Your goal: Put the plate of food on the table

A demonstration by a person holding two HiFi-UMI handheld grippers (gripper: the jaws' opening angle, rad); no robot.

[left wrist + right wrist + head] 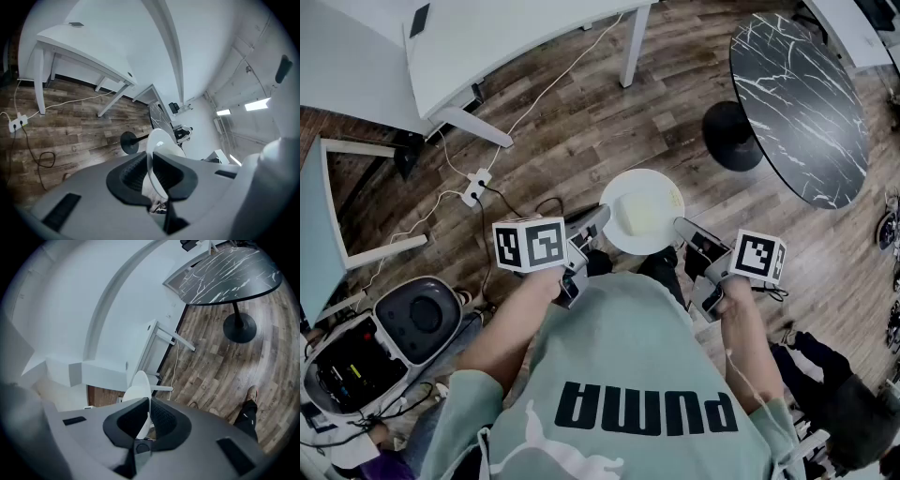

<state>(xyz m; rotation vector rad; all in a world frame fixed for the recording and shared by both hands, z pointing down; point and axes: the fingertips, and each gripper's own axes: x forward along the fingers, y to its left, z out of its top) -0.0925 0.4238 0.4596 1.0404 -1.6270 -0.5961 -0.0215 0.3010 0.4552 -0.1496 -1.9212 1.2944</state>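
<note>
A white plate with a pale slab of food on it is held in the air in front of the person's chest, above the wooden floor. My left gripper is shut on the plate's left rim and my right gripper is shut on its right rim. In the left gripper view the plate stands edge-on between the black pads. In the right gripper view the plate rim sits pinched between the pads. A black marble-patterned oval table stands ahead to the right.
The oval table's round black base rests on the floor. White desks fill the far left, with white cables and a power strip below them. A grey and black machine sits at the lower left.
</note>
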